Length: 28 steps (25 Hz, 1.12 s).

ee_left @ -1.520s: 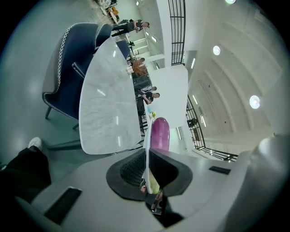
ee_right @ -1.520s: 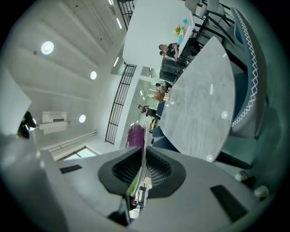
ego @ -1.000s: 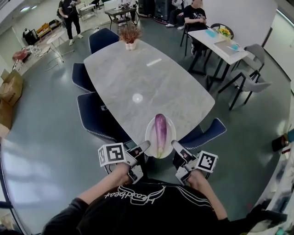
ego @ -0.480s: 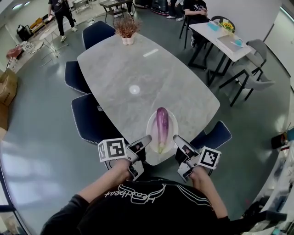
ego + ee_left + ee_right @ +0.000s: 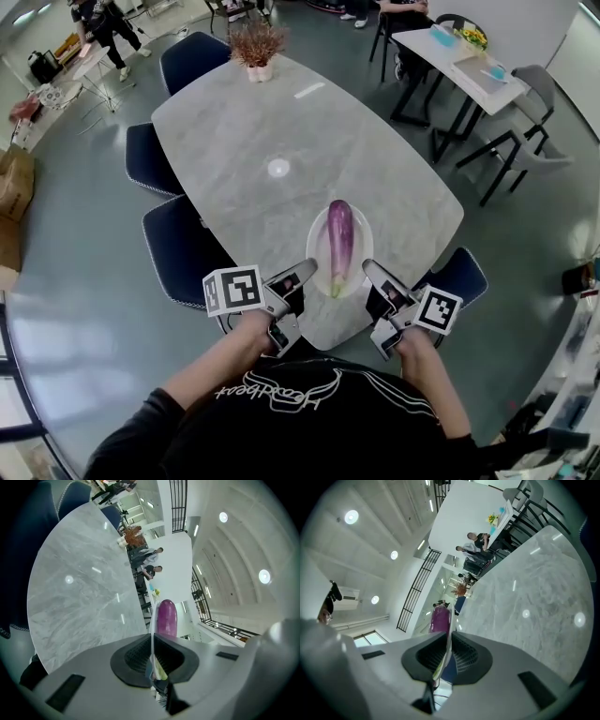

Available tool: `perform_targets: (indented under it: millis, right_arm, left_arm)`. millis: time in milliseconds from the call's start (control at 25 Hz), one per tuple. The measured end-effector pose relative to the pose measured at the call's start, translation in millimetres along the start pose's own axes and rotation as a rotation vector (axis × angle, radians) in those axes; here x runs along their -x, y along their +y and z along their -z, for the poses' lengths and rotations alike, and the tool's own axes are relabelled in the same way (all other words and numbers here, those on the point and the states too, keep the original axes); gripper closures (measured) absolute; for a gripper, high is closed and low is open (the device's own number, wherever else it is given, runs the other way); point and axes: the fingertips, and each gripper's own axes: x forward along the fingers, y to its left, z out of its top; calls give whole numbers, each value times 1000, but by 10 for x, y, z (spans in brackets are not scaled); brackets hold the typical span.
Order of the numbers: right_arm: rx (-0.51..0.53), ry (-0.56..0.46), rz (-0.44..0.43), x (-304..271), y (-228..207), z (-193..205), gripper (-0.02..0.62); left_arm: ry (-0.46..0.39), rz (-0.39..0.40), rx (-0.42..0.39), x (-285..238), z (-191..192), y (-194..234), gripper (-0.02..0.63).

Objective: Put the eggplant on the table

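Eggplant (image 5: 339,234) on plate (image 5: 315,239), rim clamped by left gripper (image 5: 304,274) and right gripper (image 5: 375,277) fingers (image 5: 133,656), chairs (image 5: 183,248) flanking table (image 5: 253,122)

Overhead plus two close, shared table (image 5: 234,122)

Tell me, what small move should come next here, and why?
Probably lower the plate gently onto the table. The left gripper and right gripper each pinch its rim, the eggplant lies loose on it, and the tabletop is beneath.
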Motion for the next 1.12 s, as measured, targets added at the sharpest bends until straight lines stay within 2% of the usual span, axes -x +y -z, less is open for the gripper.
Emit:
perform_targets:
  millis: [520, 640, 800, 1120]
  right_arm:
    - [12, 6, 70, -587, -293, -290, 575]
    - [17, 13, 100, -673, -452, -321, 575]
    - [37, 40, 231, -656, -784, -290, 575]
    - [22, 58, 284, -736, -1105, -215, 575]
  left_arm:
    - [22, -43, -14, -272, -607, 302, 583]
    - [33, -58, 0, -374, -670, 430, 583]
    - [57, -91, -1, -473, -686, 608, 583]
    - [89, -141, 23, -625, -660, 971, 583]
